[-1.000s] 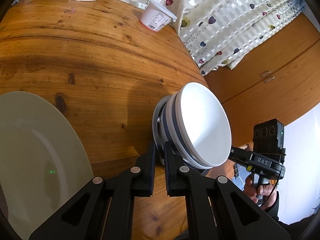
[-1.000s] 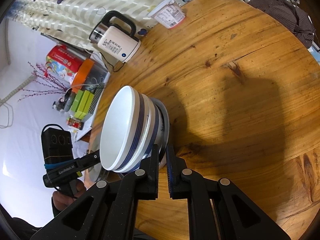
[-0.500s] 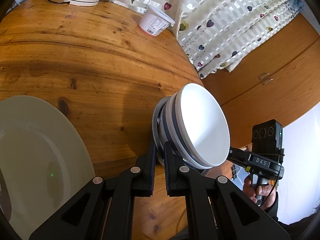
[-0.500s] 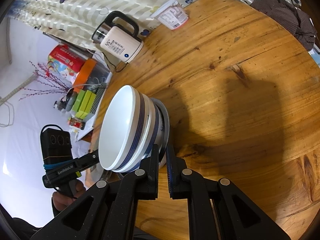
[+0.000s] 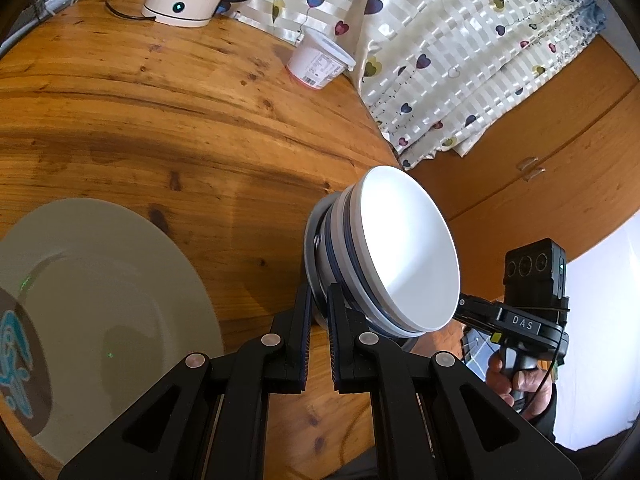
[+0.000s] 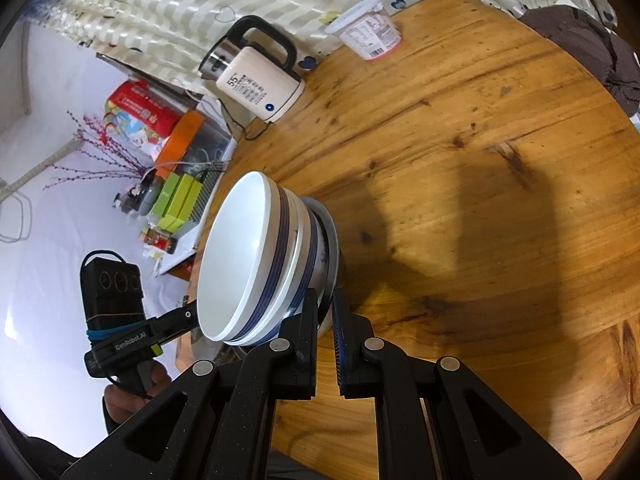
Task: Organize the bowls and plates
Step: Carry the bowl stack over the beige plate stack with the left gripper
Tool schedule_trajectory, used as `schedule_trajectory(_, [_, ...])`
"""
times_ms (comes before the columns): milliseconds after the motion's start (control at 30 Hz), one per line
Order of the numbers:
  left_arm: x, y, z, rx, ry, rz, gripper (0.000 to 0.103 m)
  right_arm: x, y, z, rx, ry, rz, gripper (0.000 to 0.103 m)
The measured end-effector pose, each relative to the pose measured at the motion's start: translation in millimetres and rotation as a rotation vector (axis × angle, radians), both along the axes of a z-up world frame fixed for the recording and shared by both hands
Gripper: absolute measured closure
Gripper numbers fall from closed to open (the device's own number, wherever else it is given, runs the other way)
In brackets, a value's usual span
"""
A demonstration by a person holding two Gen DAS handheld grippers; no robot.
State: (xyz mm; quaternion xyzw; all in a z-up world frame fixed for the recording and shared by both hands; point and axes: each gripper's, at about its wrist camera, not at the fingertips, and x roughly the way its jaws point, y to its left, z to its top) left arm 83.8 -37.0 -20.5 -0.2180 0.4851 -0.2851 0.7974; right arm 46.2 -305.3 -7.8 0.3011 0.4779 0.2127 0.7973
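Several white bowls with blue bands (image 5: 404, 248) are nested on a small grey plate (image 5: 314, 240). My left gripper (image 5: 319, 300) is shut on that plate's rim. In the right wrist view the same stack of bowls (image 6: 248, 256) sits on the small grey plate (image 6: 331, 240), with my right gripper (image 6: 325, 304) shut on the opposite rim. Each view shows the other hand-held gripper beyond the bowls, its tips hidden. A large white plate (image 5: 120, 280) lies on the round wooden table (image 5: 180, 128) to the left. Whether the stack rests on the table I cannot tell.
A cream electric kettle (image 6: 256, 80) with its cord and a yoghurt tub (image 6: 370, 36) stand at the table's far edge by a heart-print curtain (image 5: 460, 40). A dark dish with a blue pattern (image 5: 16, 356) overlaps the large plate. Dark cloth (image 6: 592, 52) lies far right.
The left view has drifted a little, so more of the large plate and the patterned dish shows. Both grips on the small plate are unchanged.
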Motion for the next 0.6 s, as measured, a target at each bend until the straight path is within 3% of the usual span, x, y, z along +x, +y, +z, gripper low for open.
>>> schedule_trajectory(600, [-14,39,16,0.017,-0.030,0.075,0.097,12,39,13,0.008,-0.020,0.069,0.096])
